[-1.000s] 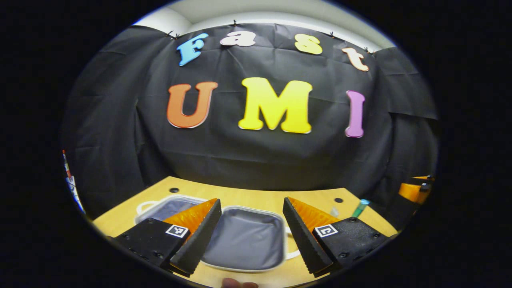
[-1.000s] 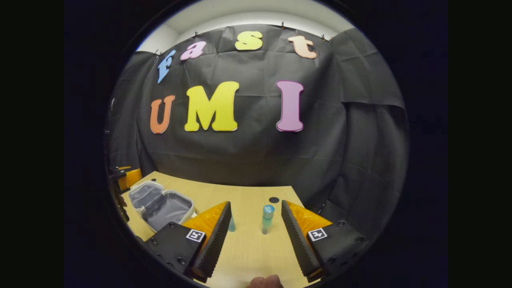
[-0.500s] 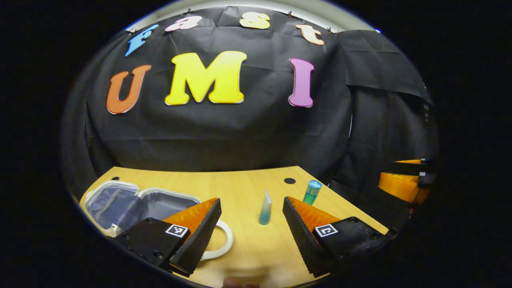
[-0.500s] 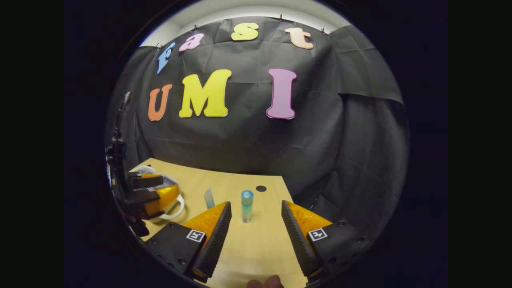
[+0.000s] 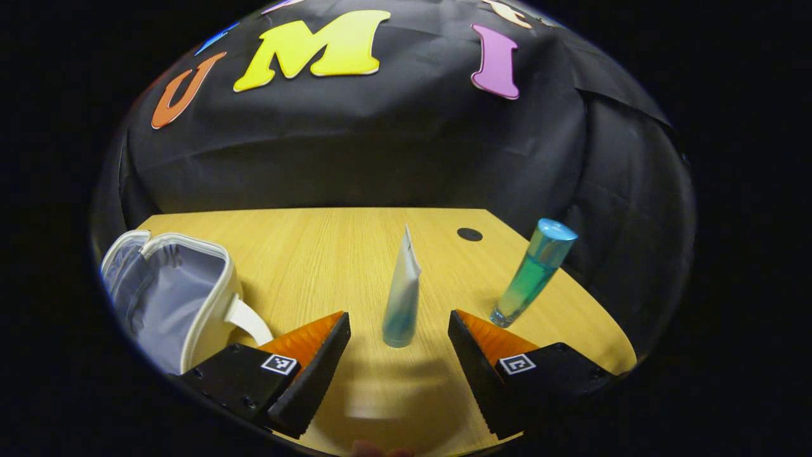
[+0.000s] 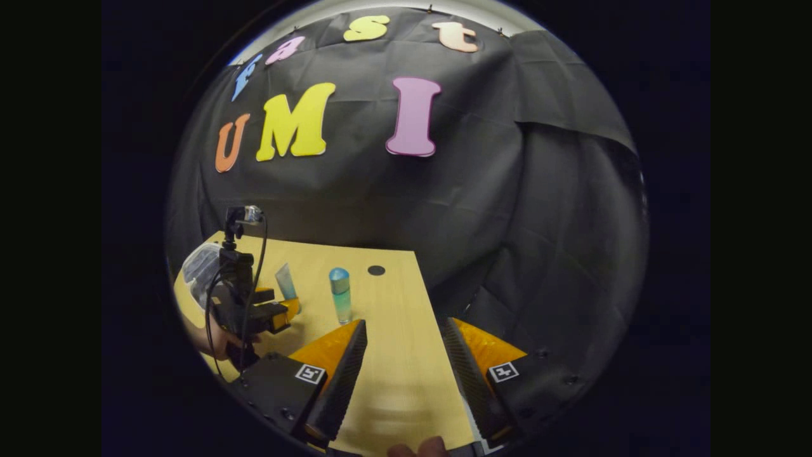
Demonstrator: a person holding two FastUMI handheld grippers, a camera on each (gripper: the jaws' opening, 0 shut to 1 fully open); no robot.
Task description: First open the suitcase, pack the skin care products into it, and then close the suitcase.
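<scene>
A pale tube with a teal base point(image 5: 401, 298) stands cap-down on the wooden table point(image 5: 304, 254), just ahead of my open left gripper point(image 5: 399, 346) and between its fingers' line. A blue-green bottle point(image 5: 531, 273) stands to its right. The white suitcase point(image 5: 166, 292) lies open at the left, grey lining showing. In the right gripper view, the tube point(image 6: 285, 282) and bottle point(image 6: 340, 295) stand left of my open right gripper point(image 6: 403, 355). The left gripper point(image 6: 276, 314), held by a hand, is close to the tube; the suitcase point(image 6: 200, 270) lies behind it.
A dark round hole point(image 5: 469, 234) sits in the table near its far right corner. The table's right edge point(image 6: 431, 317) runs close beside my right gripper. Black cloth hangs behind the table.
My left gripper has swung right from the suitcase and moved up to the tube, which now stands between its fingertips' line. My right gripper has drifted right, away from the bottle.
</scene>
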